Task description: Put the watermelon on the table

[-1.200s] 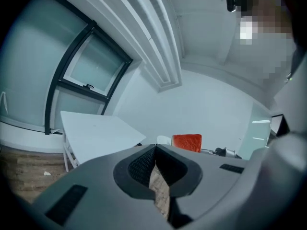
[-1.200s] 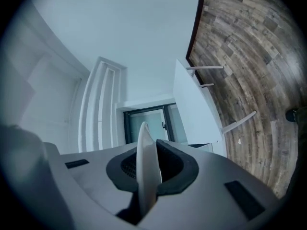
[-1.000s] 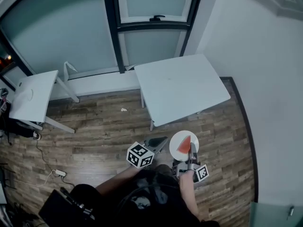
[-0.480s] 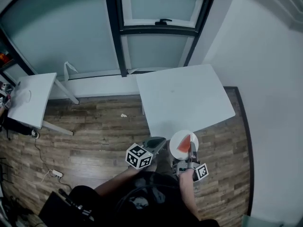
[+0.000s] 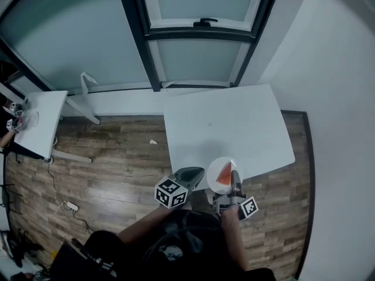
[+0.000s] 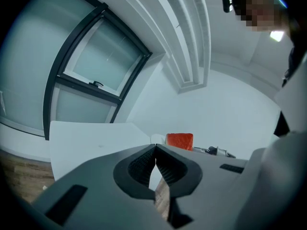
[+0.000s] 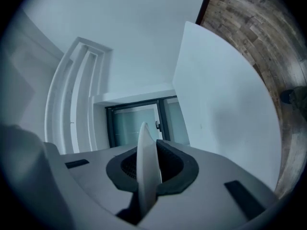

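Now we count one watermelon slice [image 5: 223, 173], lying on one white plate [image 5: 212, 170]. Our right gripper [image 5: 236, 184] has its two jaws clamped on the plate's rim. The plate hangs over the near edge of the large white table [image 5: 234, 116]; perhaps it does not touch it, the view is not clear. Our left gripper [image 5: 196, 173] is closed and empty, just beside the plate. One smaller white table [image 5: 38, 122] stands well apart at the left.
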### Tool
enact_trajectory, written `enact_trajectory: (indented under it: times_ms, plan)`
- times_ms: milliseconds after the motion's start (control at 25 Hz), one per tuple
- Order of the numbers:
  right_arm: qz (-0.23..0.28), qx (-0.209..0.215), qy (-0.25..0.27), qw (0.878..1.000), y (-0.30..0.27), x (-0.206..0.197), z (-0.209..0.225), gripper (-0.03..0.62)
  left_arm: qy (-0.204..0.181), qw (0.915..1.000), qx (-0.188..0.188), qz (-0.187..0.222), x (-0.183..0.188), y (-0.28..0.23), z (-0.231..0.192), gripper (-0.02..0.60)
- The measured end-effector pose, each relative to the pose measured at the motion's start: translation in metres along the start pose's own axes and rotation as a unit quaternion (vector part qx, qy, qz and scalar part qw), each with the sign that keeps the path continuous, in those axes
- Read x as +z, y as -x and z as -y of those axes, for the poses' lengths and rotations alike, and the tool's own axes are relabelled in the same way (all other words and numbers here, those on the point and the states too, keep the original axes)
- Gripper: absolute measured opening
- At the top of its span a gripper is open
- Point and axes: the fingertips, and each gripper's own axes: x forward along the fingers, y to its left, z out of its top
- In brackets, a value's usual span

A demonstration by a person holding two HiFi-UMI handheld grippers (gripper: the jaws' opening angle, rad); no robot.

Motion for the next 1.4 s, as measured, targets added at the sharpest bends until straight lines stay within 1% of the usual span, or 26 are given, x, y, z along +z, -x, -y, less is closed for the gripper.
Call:
enact_trajectory:
  times_ms: [120,240,440,600,800,960,1040,1200,1320,1400]
  plan:
    - [-0.019,-0.022,-0.003,1.0,-0.033,0.02,0.01,0.029,0.013,0.9997,0.02,-0.011,0.004,-0.032,-0.018,0.005]
    - [-0.039,-0.035,0.006,0.999,-0.068,0.038,0.019,0.029,0.022,0.9987,0.044,-0.017,0.01,-0.056,-0.038,0.005]
    - [-0.045,-0.05,0.008,0.998,-0.118,0.06,0.041,0.029,0.033,0.997,0.064,-0.029,0.008,-0.09,-0.076,0.005]
    - [-0.041,-0.052,0.016,0.998,-0.166,0.067,0.062,0.029,0.033,0.9969,0.059,-0.04,0.012,-0.122,-0.116,0.005]
    - [-0.026,-0.053,0.019,0.998,-0.235,0.075,0.089,0.029,0.003,0.9972,0.047,-0.058,0.029,-0.17,-0.17,0.005]
    - [-0.031,-0.042,0.039,0.998,-0.303,0.086,0.111,0.029,-0.009,0.9973,0.051,-0.051,0.052,-0.213,-0.221,0.005]
    - [-0.017,-0.046,0.042,0.998,-0.333,0.1,0.129,0.029,-0.012,0.9969,0.059,-0.051,0.058,-0.235,-0.244,0.005]
    - [0.024,-0.082,0.029,0.996,-0.376,0.127,0.173,0.029,-0.013,0.9966,0.067,-0.045,0.068,-0.269,-0.284,0.005]
    - [0.055,-0.099,0.016,0.993,-0.399,0.139,0.196,0.029,0.011,0.9958,0.085,-0.032,0.073,-0.281,-0.314,0.005]
    - [0.069,-0.107,0.015,0.992,-0.411,0.142,0.202,0.029,0.022,0.9956,0.086,-0.031,0.073,-0.284,-0.323,0.005]
